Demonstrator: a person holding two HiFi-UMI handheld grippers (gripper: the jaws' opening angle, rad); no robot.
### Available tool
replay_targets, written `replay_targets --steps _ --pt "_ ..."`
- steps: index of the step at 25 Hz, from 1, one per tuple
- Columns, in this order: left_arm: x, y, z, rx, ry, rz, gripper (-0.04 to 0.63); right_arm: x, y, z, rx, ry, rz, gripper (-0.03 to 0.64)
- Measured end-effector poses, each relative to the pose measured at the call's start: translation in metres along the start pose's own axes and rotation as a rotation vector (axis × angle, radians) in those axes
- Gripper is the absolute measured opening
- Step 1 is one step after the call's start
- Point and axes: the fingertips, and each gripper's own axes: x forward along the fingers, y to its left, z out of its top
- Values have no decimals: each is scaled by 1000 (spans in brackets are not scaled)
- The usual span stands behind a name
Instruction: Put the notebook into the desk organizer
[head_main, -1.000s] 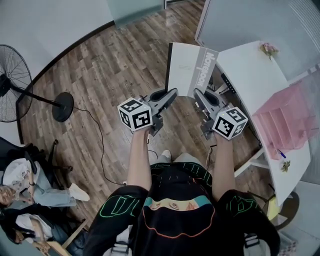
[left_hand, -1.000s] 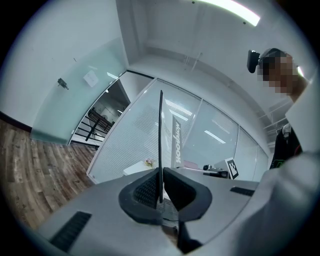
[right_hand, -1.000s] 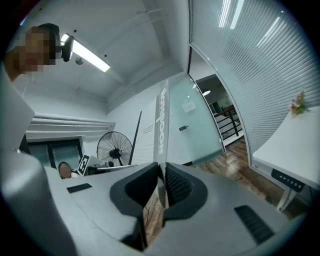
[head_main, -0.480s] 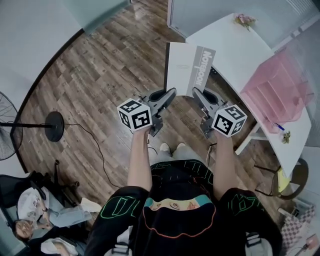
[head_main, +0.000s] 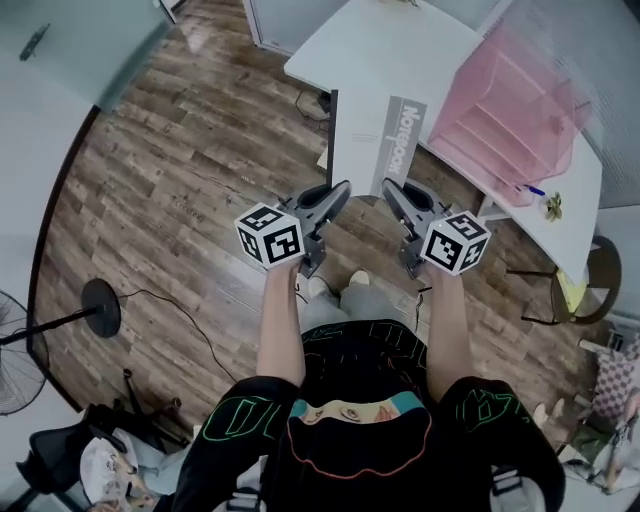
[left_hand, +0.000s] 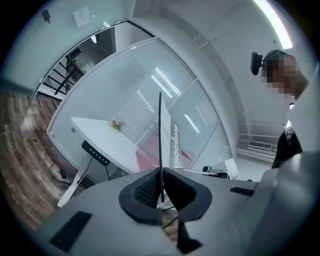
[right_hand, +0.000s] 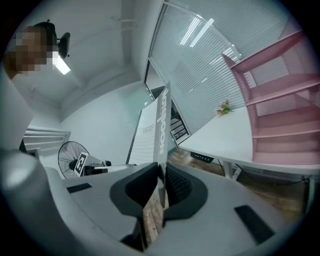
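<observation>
Upright, notebook (head_main: 375, 145) tight between fingers (left_hand: 145, 192) of left gripper (head_main: 343, 192) and right gripper (head_main: 389, 190)

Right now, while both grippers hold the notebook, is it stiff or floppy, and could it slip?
Probably fairly stiff: the notebook stands out flat from the left gripper and right gripper, without sagging. Likely light, since it looks thin edge-on. It might slip, because the pads grip only its lower edge.

The left forearm (head_main: 279, 322) and right forearm (head_main: 447, 325) are stretching forward side by side. The left tongs (head_main: 343, 187) and right tongs (head_main: 388, 186) are each clamping a near edge of the upright notebook (head_main: 375, 140).
</observation>
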Motion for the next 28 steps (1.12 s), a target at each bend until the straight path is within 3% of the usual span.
replay_targets --steps 14,28 --pt "107 -30 -70 -82 220 -155 6 -93 -91 -26 150 -48 -239 20" --pt "160 -44 -132 -178 379 -190 6 -149 -142 -66 279 -42 -381 26"
